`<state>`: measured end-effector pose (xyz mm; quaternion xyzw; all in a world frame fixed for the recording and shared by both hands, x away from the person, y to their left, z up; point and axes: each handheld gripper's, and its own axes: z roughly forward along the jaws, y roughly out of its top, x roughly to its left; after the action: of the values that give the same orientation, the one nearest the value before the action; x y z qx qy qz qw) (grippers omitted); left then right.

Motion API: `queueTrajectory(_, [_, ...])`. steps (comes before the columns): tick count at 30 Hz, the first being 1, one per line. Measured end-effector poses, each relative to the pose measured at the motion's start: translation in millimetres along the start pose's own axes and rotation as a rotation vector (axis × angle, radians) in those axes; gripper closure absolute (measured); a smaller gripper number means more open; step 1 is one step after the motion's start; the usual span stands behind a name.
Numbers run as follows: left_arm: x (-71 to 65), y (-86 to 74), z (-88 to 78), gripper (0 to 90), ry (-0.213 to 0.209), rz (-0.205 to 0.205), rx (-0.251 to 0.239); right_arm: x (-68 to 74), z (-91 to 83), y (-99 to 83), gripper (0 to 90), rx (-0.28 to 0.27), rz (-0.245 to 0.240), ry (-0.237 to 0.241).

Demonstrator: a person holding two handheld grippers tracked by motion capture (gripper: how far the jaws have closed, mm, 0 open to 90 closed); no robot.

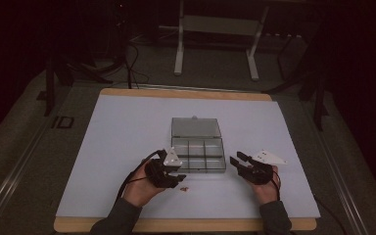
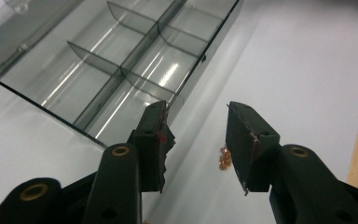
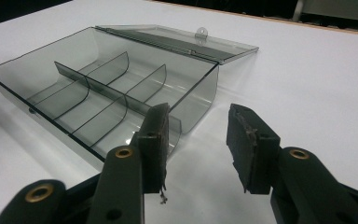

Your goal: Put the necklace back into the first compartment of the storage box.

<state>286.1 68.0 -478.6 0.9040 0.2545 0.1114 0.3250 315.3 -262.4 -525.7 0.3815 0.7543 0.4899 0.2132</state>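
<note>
A smoky clear compartment box (image 1: pixel 198 155) lies open mid-table, its lid (image 1: pixel 196 127) folded flat on the far side. Its compartments (image 2: pixel 121 60) look empty. My left gripper (image 1: pixel 178 179) hovers at the box's near left corner, jaws open (image 2: pixel 196 122), with nothing between them. A tiny red speck (image 2: pixel 164 138) clings to one pad. A small heap of coppery bits (image 2: pixel 223 158) lies on the sheet just beyond the jaws, and it shows in the high view as the bits (image 1: pixel 184 188). My right gripper (image 1: pixel 238 159) stands open (image 3: pixel 198 123) beside the box (image 3: pixel 98 88), at its right end.
A white sheet (image 1: pixel 127 137) covers the wooden table, whose edge (image 1: pixel 186 225) runs along the front. Behind the table stand a white frame's legs (image 1: pixel 178 58) and dark cables on the floor. A cable (image 1: pixel 127 178) trails from my left gripper.
</note>
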Motion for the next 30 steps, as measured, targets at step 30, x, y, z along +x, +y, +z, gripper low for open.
queueTrajectory(30, [-23.3, 8.8, 31.5, 63.3, -0.070, 0.102, 0.211, -1.6, -1.4, -0.4, 57.7, -0.006, 0.015, 0.001])
